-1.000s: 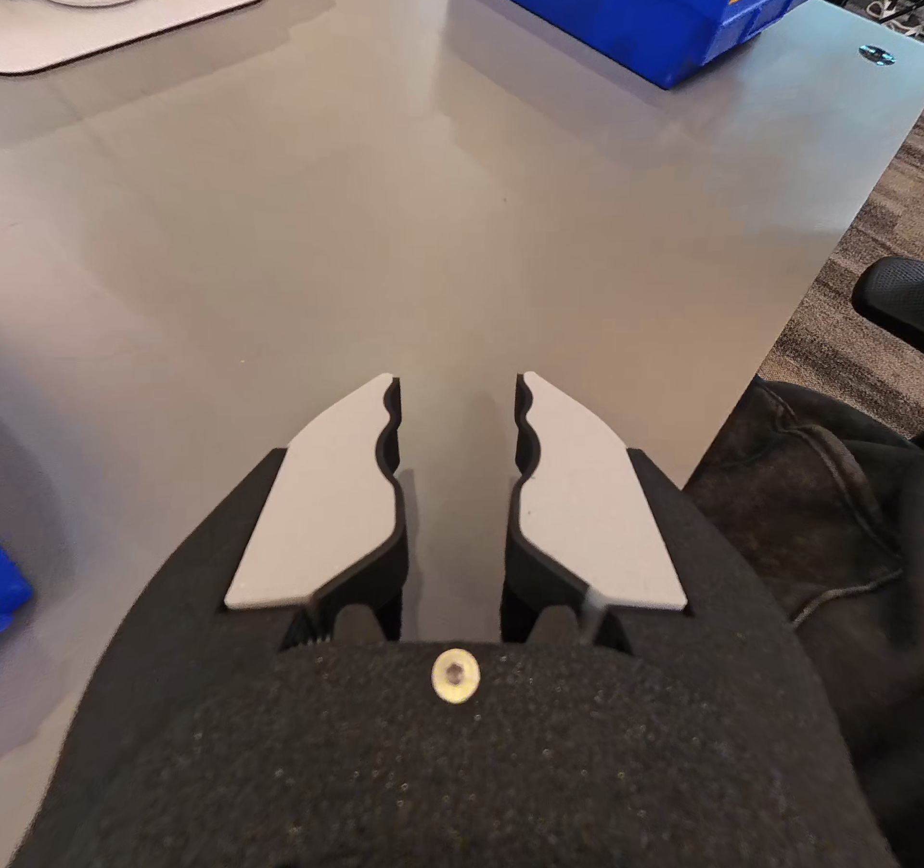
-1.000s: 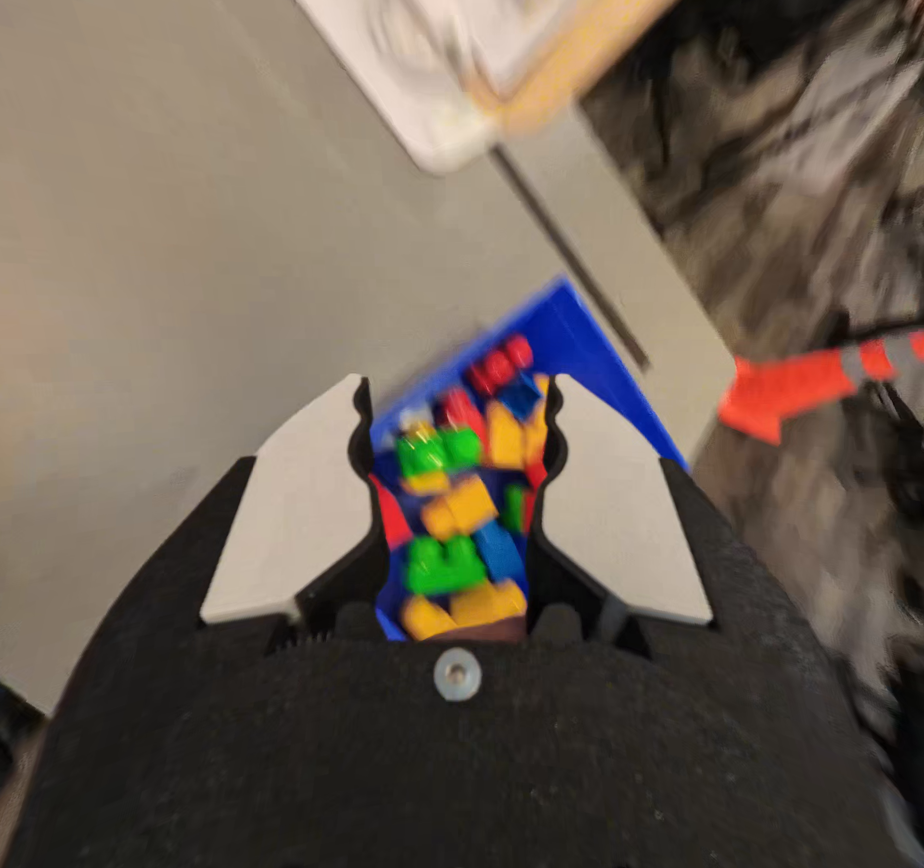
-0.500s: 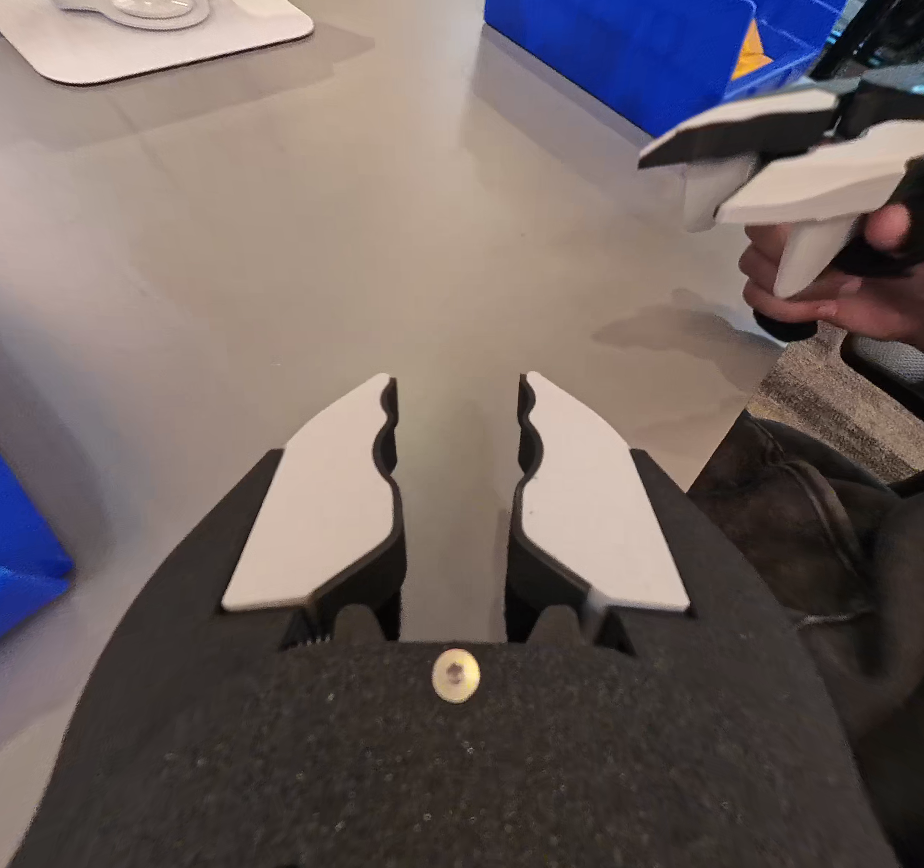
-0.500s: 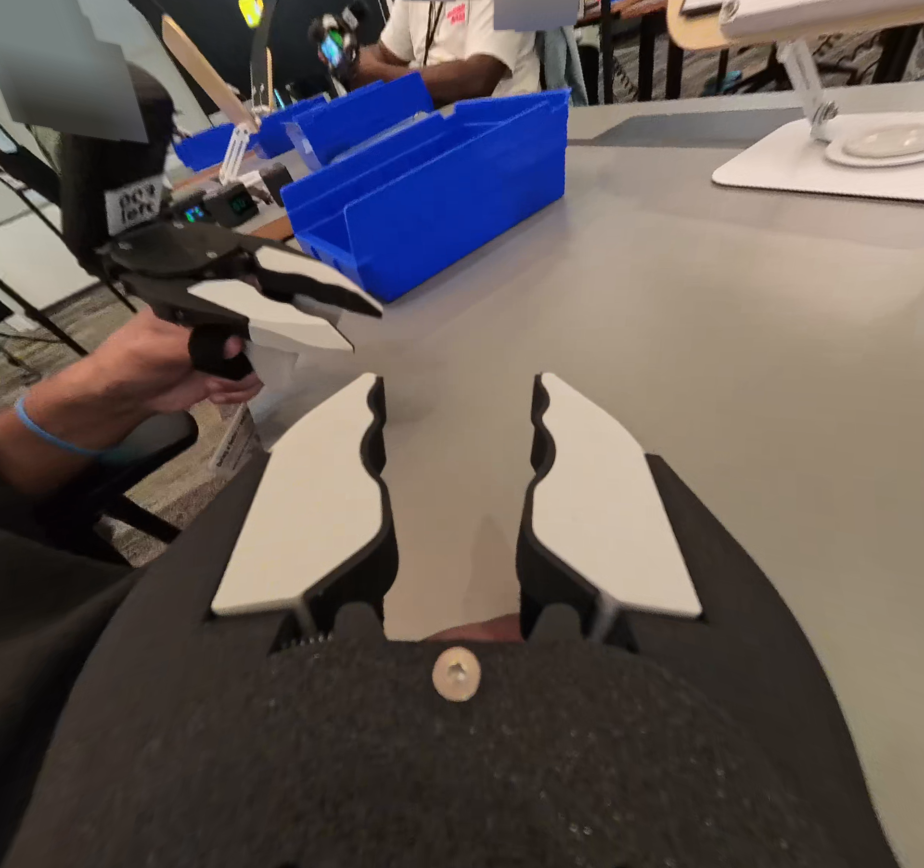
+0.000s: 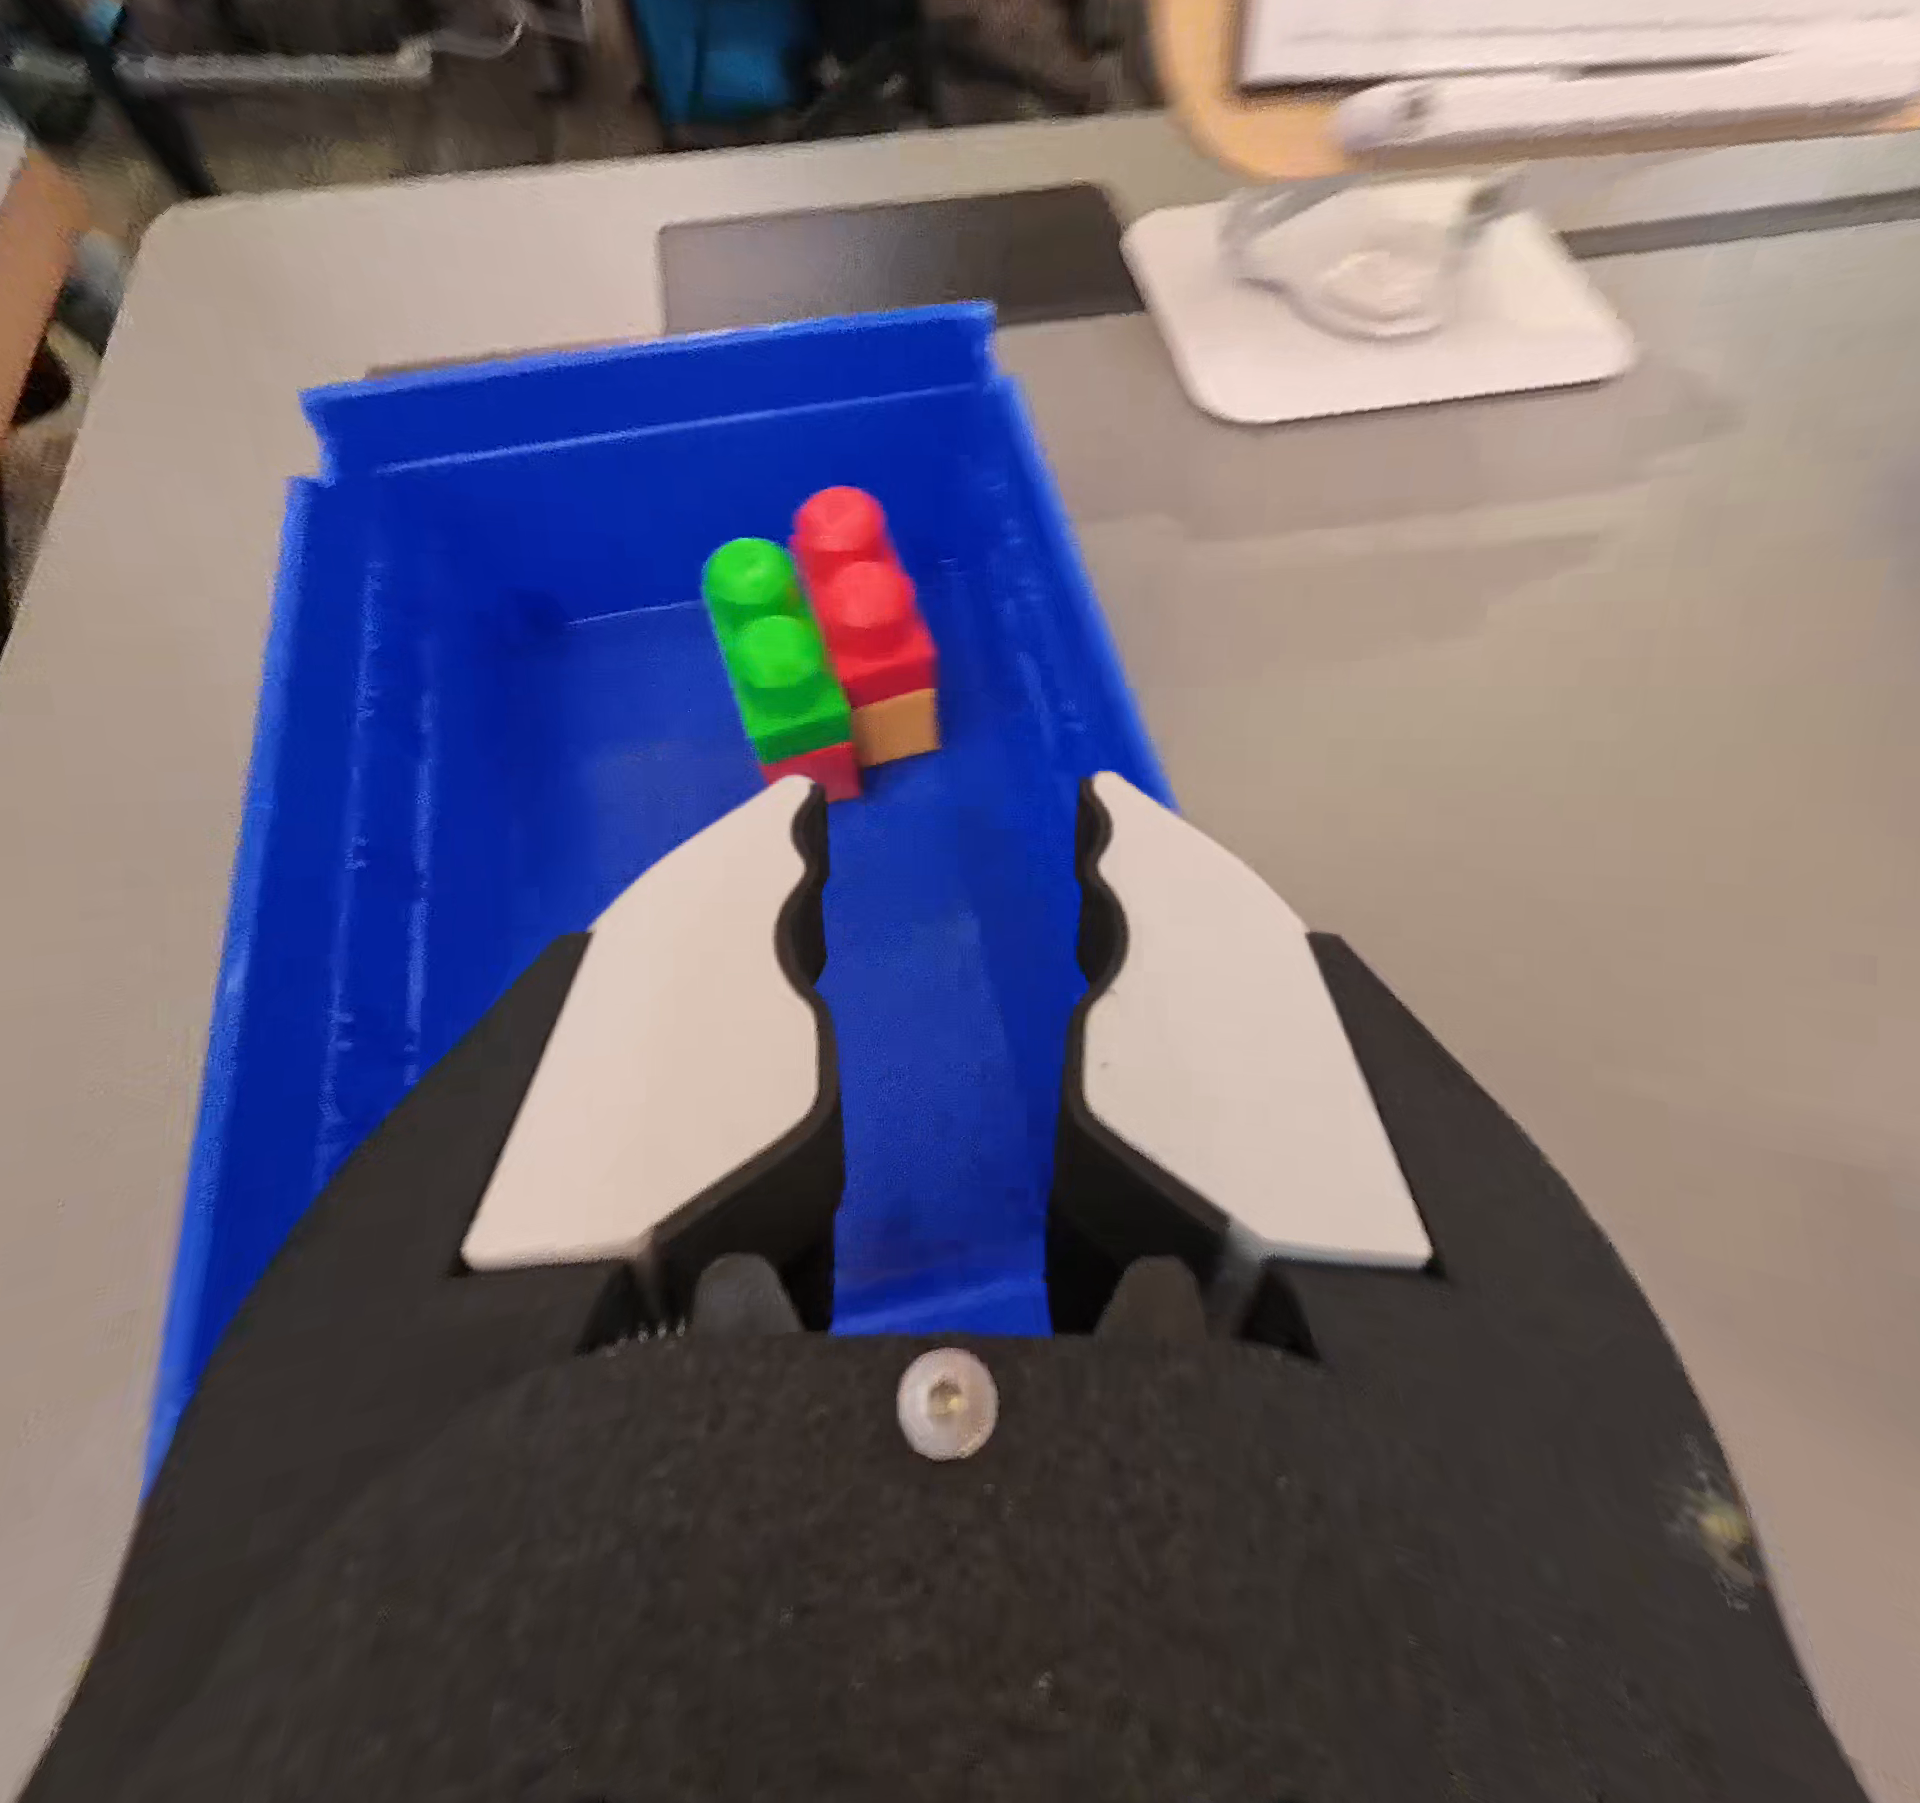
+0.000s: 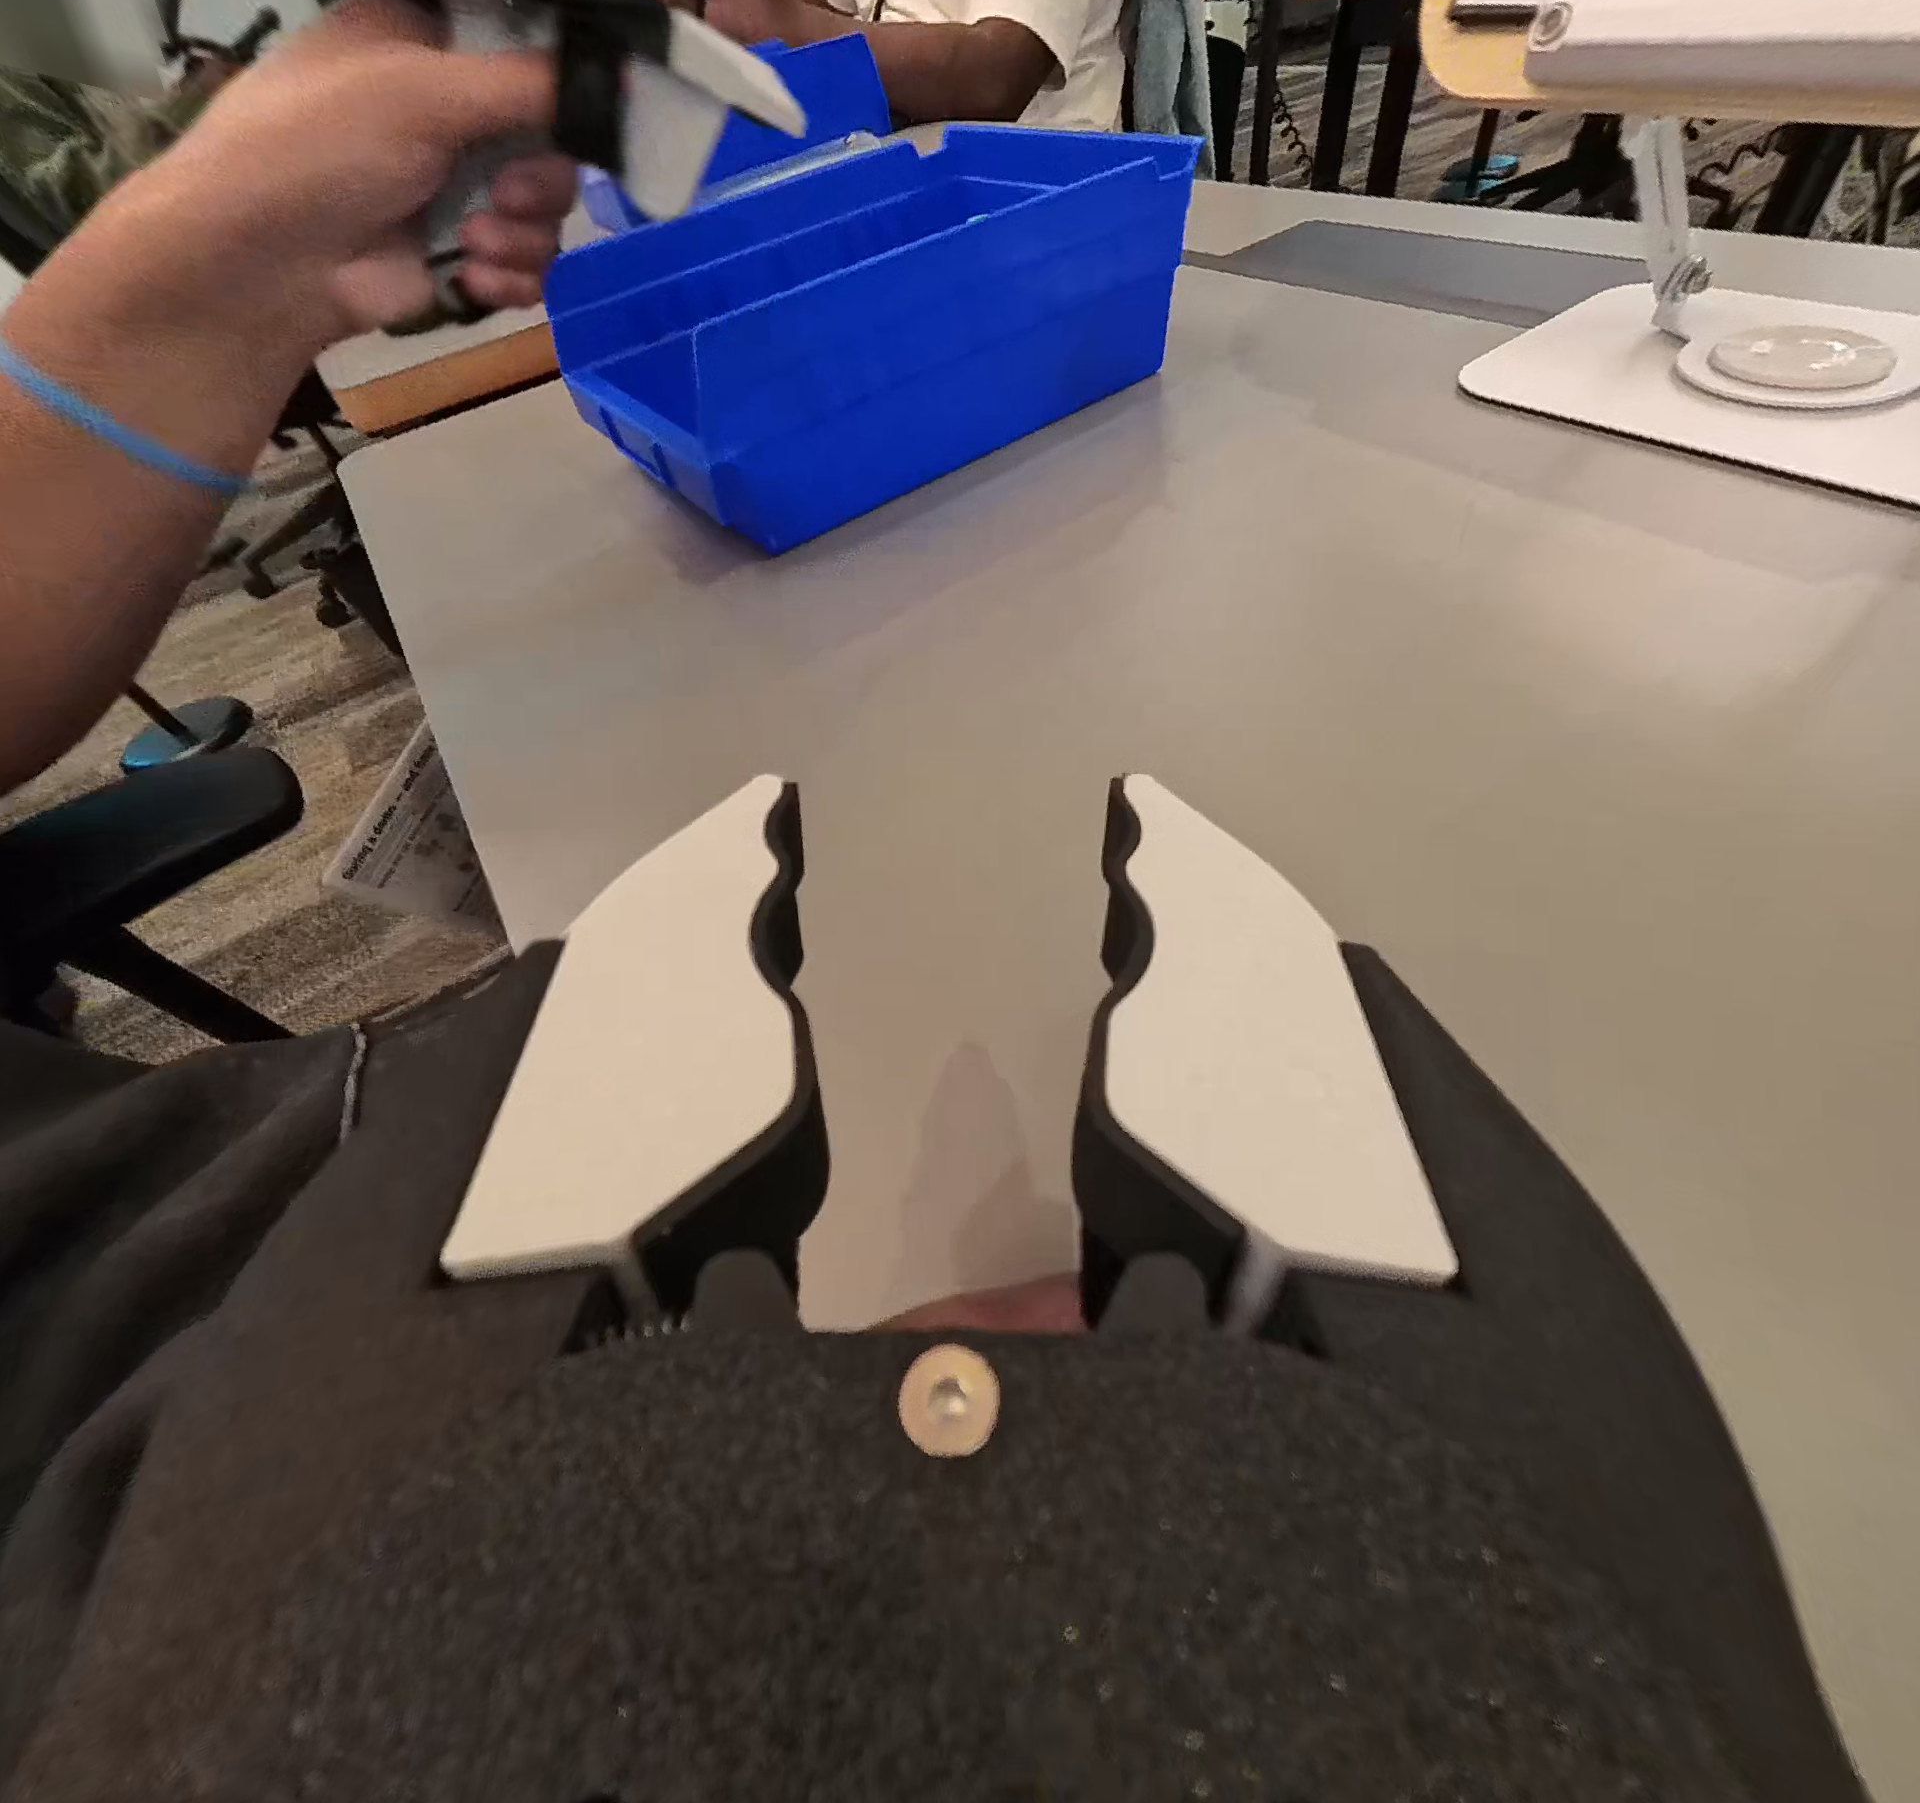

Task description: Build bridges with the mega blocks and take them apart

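Two block stacks (image 5: 821, 641) beyond left tongs (image 5: 943, 797)

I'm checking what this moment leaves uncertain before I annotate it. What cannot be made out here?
- Left wrist view: the lower red and orange plastic blocks are mostly covered by the green and red blocks stacked on them.
- Right wrist view: the blue plastic bin walls hide its contents.
- Right wrist view: the left gripper is motion-blurred.
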Motion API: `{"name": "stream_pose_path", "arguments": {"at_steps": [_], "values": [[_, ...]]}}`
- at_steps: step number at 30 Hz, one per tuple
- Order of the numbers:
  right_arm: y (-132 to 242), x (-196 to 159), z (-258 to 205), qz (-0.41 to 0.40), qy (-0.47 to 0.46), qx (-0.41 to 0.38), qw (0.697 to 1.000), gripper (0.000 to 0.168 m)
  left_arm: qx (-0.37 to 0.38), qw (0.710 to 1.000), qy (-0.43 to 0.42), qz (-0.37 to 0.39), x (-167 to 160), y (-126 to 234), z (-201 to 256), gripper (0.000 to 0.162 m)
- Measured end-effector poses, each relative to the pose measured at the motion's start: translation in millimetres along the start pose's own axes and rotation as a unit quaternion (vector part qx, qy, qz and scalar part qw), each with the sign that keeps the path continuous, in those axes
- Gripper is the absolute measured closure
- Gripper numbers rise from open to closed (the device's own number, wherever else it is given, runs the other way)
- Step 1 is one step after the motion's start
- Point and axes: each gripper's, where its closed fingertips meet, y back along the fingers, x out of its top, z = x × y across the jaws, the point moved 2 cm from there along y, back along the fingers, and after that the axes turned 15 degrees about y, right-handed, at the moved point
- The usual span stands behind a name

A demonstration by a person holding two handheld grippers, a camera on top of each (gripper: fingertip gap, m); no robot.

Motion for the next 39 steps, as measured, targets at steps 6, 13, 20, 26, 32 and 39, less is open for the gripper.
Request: {"name": "stream_pose_path", "arguments": {"at_steps": [6,13,20,26,32,39], "values": [[3.2,2.7,0.2,-0.004,0.031,-0.006,0.999,0.113,0.074,0.993,0.028,-0.083,-3.5,-81.3,-48.7,0.119],[7.2,-2.3,7.2,-0.009,0.023,-0.008,1.000,0.114,0.084,0.987,0.046,-0.125,-20.8,-126.3,-63.9,0.119],[4.6,-8.3,8.9,-0.022,0.022,-0.004,0.999,0.115,0.098,0.987,0.010,-0.129,-9.8,-142.5,-77.3,0.125],[4.6,-11.0,10.5,-0.027,0.019,-0.004,0.999,0.116,0.055,0.991,0.003,-0.121,-2.3,-119.4,-75.6,0.125],[7.6,-7.6,15.0,-0.020,0.018,-0.009,1.000,0.116,-0.043,0.997,-0.031,-0.063,33.4,-35.8,-39.3,0.126],[11.8,0.2,19.1,-0.001,0.013,0.014,1.000,0.116,-0.289,0.949,-0.090,-0.088,16.9,45.4,74.8,0.126]]}}
